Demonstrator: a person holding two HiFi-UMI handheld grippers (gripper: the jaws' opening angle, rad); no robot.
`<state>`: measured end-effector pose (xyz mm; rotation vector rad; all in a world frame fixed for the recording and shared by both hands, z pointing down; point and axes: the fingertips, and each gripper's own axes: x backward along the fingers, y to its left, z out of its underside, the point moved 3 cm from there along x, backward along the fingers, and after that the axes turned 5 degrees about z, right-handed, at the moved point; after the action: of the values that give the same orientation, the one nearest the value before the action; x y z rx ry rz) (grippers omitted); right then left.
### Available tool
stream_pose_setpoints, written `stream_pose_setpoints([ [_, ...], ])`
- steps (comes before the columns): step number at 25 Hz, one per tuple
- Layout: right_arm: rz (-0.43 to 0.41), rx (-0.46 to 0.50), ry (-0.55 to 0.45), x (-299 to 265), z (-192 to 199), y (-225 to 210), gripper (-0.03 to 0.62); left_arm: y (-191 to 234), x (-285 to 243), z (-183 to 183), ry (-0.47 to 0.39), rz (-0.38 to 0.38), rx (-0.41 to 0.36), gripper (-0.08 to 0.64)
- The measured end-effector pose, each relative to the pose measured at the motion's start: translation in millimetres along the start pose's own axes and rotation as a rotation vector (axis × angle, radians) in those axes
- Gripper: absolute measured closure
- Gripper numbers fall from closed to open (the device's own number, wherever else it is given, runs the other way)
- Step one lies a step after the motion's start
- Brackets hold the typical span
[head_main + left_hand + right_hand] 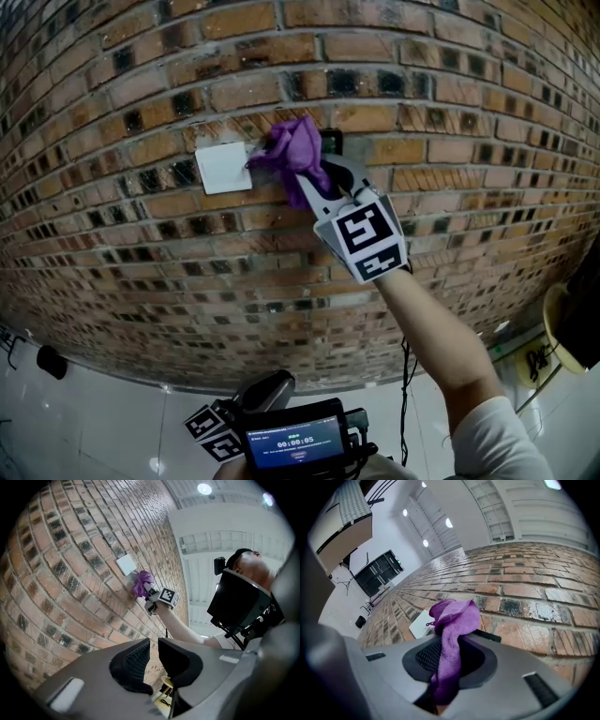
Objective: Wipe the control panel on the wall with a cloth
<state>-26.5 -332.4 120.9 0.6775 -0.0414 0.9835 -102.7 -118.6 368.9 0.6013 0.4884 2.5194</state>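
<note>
A white square control panel [223, 167] is fixed to the brick wall [141, 253]. My right gripper [321, 176] is raised to the wall just right of the panel, shut on a purple cloth [298, 150]. The bunched cloth presses on the bricks by the panel's right edge and partly covers a small black fitting [331, 141]. In the right gripper view the cloth [452, 634] hangs between the jaws, with the panel [421, 623] just beyond. My left gripper [267, 398] is held low, away from the wall. Its jaws [153, 660] stand together with nothing between them.
A yellow stool [555, 328] stands at the lower right, by the foot of the wall. A black cable [405, 375] hangs under my right arm. A dark object [52, 361] lies on the white floor at the lower left.
</note>
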Motion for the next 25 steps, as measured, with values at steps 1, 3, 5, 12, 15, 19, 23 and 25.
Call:
stream_pose_setpoints([
  [1,0.005,0.001,0.001,1.6,0.6,-2.3,0.503,0.0,-0.7,0.2,0.002,0.0,0.001,0.503],
  [3,0.015,0.002,0.004,5.1,2.6,-7.3,0.503,0.0,-1.9,0.9,0.006,0.003,0.003,0.503],
  [5,0.027,0.005,0.007,9.0,5.1,-12.5,0.503,-0.2,-2.8,1.8,0.01,0.007,0.003,0.503],
  [12,0.072,0.02,0.028,21.4,15.4,-30.9,0.503,-1.5,-7.2,3.0,0.018,0.018,0.007,0.503],
  [15,0.09,0.02,0.039,27.7,20.3,-39.3,0.503,-2.1,-8.1,4.2,0.021,0.02,0.009,0.503],
  [19,0.116,0.021,0.052,35.9,24.4,-50.4,0.503,-1.9,-9.4,5.8,0.025,0.026,0.015,0.503],
  [23,0.136,0.025,0.067,44.0,29.1,-59.2,0.503,3.3,-6.4,9.7,0.021,0.022,0.021,0.503],
  [25,0.147,0.029,0.078,48.3,32.9,-63.2,0.503,1.9,-7.3,10.1,0.024,0.026,0.022,0.503],
])
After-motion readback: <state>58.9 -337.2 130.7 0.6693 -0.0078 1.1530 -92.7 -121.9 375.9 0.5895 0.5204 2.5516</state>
